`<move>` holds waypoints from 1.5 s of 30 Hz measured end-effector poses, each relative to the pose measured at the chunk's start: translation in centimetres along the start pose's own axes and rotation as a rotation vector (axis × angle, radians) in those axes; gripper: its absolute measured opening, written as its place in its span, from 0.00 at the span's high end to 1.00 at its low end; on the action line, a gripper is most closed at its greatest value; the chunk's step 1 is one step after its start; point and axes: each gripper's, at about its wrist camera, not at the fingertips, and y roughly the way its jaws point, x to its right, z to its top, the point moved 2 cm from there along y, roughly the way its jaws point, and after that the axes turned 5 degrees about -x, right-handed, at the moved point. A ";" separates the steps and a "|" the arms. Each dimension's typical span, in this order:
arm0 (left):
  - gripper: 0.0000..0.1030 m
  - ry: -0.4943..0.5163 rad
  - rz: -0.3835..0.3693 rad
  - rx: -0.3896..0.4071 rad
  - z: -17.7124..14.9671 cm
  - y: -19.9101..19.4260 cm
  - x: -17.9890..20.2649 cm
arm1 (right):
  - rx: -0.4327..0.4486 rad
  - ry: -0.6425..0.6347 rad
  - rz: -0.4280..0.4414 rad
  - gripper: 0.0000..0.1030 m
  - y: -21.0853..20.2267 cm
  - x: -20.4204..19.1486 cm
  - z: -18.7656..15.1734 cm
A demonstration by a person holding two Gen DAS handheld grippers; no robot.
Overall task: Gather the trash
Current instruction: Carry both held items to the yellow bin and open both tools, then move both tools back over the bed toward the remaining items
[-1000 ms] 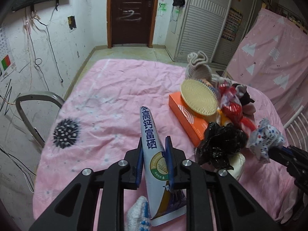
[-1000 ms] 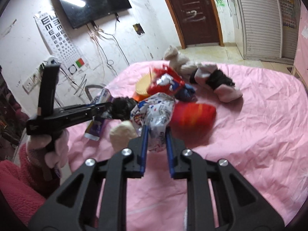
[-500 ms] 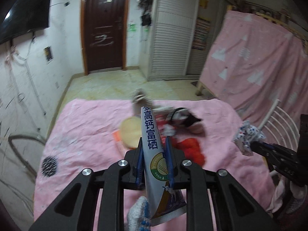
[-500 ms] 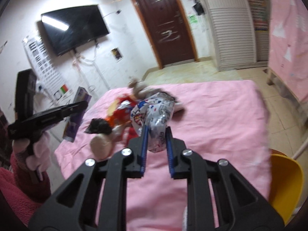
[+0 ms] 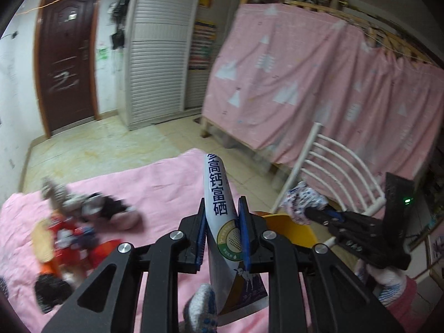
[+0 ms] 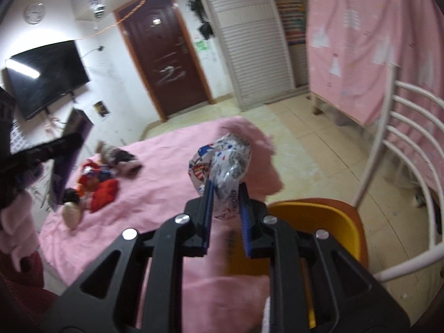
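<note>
My left gripper [image 5: 222,216] is shut on a tall flattened milk carton [image 5: 219,202], white and purple with blue print, held upright above the pink bed [image 5: 155,183]. My right gripper [image 6: 226,197] is shut on a crumpled white wrapper [image 6: 224,158] with red and blue print. In the left wrist view the right gripper [image 5: 313,211] appears at the right with that wrapper [image 5: 302,198]. In the right wrist view the left gripper [image 6: 50,147] appears at the left with the carton [image 6: 69,152]. An orange bin [image 6: 319,224] sits just below and right of the wrapper, beside the bed.
A heap of socks, red clothing and a black bag [image 5: 69,230] lies on the bed's left part. A white metal chair [image 5: 335,172] stands right of the bin [image 5: 288,229]. Beyond are a tiled floor [image 6: 305,127], a brown door [image 5: 66,63] and a pink curtain [image 5: 319,77].
Both grippers have swung to the right, away from the heap on the bed, each carrying its piece. The orange bin and the white chair have come into view.
</note>
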 end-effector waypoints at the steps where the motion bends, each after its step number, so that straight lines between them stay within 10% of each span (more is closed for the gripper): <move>1: 0.89 0.015 -0.012 -0.002 0.2 0.6 1.1 | -0.004 0.008 -0.013 0.83 0.0 0.8 -0.2; 5: 0.89 0.060 -0.047 -0.026 0.7 3.2 4.7 | -0.030 0.046 -0.043 0.79 0.8 3.1 -0.9; 8: 0.89 0.091 -0.070 -0.050 0.6 4.7 7.0 | -0.038 0.079 -0.034 0.49 1.2 4.4 -1.1; 15: 0.88 0.145 -0.125 -0.078 0.4 7.9 11.8 | 0.017 0.148 -0.077 0.48 -0.1 7.4 -1.1; 19: 0.56 0.165 -0.142 -0.104 0.2 9.0 13.6 | 0.052 0.207 -0.102 0.48 -1.5 9.3 -1.2; 23: 0.45 0.172 -0.144 -0.100 0.0 9.0 14.2 | 0.070 0.219 -0.106 0.48 -2.2 9.7 -1.1; 35: 0.45 0.094 -0.118 -0.084 -0.5 5.9 9.6 | 0.038 0.141 -0.072 0.47 -0.9 5.8 -0.5; 45: 0.39 -0.009 0.057 -0.046 -1.3 2.0 2.4 | -0.006 0.037 -0.006 0.44 1.8 -1.0 0.8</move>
